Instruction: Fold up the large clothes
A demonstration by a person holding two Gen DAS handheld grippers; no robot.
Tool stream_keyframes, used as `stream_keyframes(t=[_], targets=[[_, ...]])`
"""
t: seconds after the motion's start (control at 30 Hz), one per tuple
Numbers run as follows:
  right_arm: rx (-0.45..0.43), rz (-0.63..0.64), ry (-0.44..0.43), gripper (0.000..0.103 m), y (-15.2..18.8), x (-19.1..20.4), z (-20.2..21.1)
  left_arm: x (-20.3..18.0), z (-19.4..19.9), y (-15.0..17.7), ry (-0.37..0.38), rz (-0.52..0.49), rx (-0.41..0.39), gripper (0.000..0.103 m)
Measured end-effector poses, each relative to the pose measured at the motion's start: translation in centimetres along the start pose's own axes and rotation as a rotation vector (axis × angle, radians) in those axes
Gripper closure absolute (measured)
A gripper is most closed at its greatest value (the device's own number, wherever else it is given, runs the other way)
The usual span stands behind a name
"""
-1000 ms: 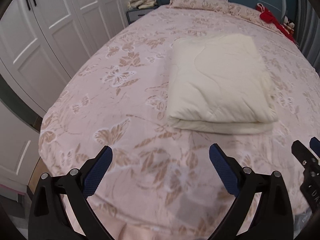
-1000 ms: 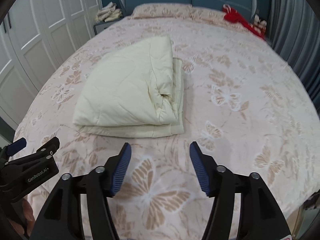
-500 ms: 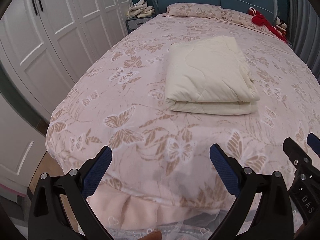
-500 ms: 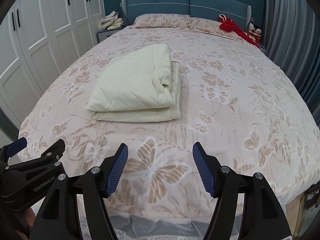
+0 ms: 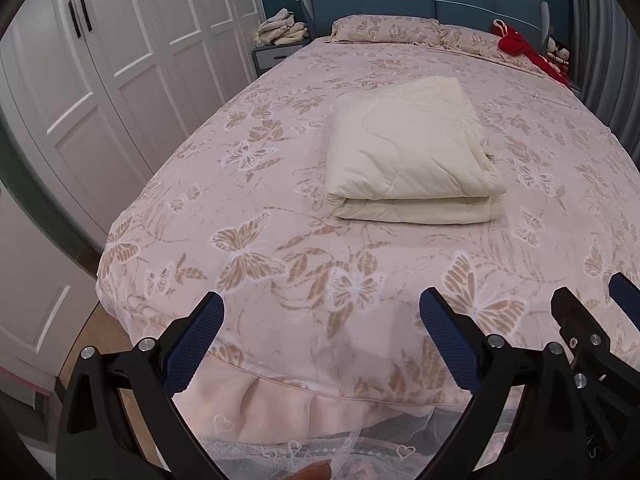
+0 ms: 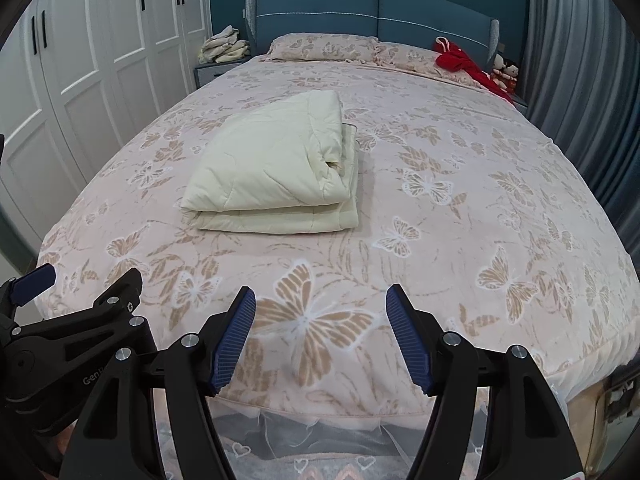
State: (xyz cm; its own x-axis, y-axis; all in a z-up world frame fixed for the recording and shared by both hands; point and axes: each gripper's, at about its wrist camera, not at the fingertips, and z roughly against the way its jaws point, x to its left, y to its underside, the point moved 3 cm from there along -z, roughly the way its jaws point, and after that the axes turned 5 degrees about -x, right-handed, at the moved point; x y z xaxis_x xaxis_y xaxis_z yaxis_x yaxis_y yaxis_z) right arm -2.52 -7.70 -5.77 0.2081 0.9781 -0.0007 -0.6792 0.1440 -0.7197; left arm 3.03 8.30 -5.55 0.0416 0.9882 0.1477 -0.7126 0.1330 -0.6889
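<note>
Folded quilt [image 5: 408,152] on bed [image 5: 248,248], pillows [image 5: 384,28] behind

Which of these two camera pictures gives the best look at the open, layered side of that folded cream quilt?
The right wrist view: the folded cream quilt turns its right side to the camera, showing the gaping fold and stacked layers. The left wrist view shows the same quilt mostly from its smooth top and front edge, with that side only a sliver.
</note>
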Motion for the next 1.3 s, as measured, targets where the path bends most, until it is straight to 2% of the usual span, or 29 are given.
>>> stream_keyframes(t=[0.37,1.3], targets=[[0.001,-0.011,0.008,0.037,0.2,-0.21,0.06,-0.34,0.17,-0.04,-0.037,-0.028,-0.011,0.007],[0.001,-0.023,0.009,0.037,0.33,-0.6,0.08,-0.3,0.18,0.01,-0.038,-0.028,-0.011,0.007]])
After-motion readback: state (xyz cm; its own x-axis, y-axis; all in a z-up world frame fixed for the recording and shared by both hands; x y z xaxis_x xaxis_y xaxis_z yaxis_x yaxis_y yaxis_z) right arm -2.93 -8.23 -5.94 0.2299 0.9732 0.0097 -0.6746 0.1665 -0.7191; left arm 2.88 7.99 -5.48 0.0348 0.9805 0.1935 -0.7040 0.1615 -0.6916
